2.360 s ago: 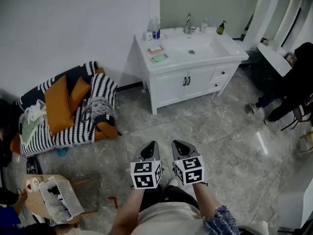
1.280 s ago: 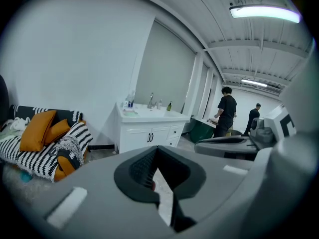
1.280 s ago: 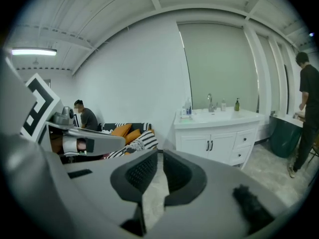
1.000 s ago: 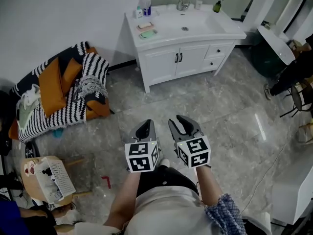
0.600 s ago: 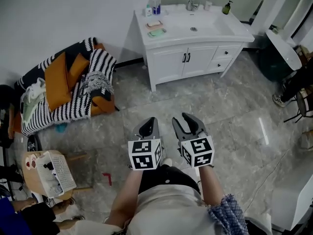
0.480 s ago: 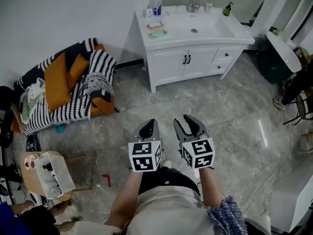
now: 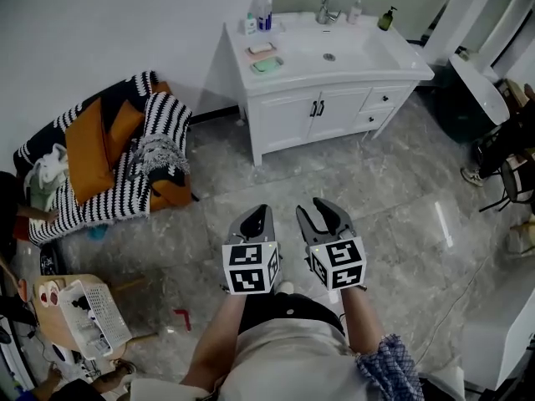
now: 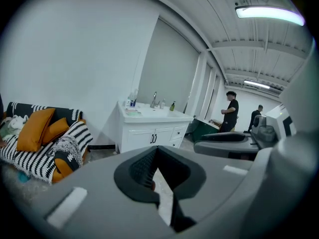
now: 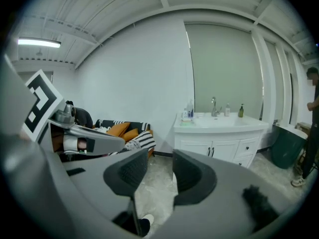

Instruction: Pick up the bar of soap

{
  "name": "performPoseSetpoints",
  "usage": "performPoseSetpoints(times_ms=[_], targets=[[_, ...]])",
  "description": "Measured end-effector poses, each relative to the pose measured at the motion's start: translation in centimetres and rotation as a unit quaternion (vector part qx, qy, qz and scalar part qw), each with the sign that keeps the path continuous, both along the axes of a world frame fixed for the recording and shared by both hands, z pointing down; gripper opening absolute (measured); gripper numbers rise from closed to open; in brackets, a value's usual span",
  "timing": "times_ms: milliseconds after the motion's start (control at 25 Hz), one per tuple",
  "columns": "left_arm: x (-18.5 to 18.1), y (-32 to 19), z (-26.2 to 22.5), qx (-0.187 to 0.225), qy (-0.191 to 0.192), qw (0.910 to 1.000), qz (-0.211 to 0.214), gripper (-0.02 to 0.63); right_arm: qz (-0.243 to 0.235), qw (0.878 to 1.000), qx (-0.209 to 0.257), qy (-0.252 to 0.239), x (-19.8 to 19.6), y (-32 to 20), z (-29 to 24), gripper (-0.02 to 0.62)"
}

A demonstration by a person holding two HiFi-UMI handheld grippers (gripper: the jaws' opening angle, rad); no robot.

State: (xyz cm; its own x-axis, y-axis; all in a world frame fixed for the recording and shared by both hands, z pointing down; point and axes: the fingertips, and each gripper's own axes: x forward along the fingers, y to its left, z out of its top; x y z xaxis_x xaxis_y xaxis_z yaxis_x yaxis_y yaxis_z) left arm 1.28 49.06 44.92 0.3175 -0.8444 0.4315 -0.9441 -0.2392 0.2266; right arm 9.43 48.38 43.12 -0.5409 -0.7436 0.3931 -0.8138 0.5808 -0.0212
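Observation:
Far ahead stands a white vanity [image 7: 334, 98], and on its left counter lie a pinkish bar of soap [image 7: 262, 48] and a green one [image 7: 267, 64] just in front of it. The left gripper view shows them small on the countertop [image 8: 133, 112]; so does the right gripper view [image 9: 188, 122]. Both grippers are held low before my body over the floor, well short of the vanity. My left gripper [image 7: 256, 214] [image 8: 153, 156] is shut and holds nothing. My right gripper [image 7: 320, 210] [image 9: 158, 172] stands open with an empty gap between its fingers.
The vanity carries a sink basin [image 7: 330, 55], a faucet [image 7: 323, 11], bottles [image 7: 259, 22] and a dark pump bottle [image 7: 384, 21]. A striped sofa with orange cushions [image 7: 109, 161] lies left, a white basket [image 7: 88, 312] lower left. A seated person [image 7: 506, 140] is right; grey tiled floor lies between.
Since the earliest frame the right gripper's jaws have parted from shut to open. The left gripper stays shut. The view has shifted slightly; the vanity remains far ahead.

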Motion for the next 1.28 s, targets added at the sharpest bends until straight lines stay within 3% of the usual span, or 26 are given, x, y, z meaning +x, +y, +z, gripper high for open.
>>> performPoseSetpoints(times_ms=[720,1280], targets=[[-3.6,-12.9,-1.0,0.004,0.005,0.9997,0.022,0.006,0.004,1.0,-0.004,0.023,-4.7,-11.9,-0.5,0.147],[-5.5,-18.1,-1.6,0.011,-0.005,0.9988,0.047,0.006,0.024,0.999,-0.009,0.031,-6.3,-16.6,-0.8,0.147]])
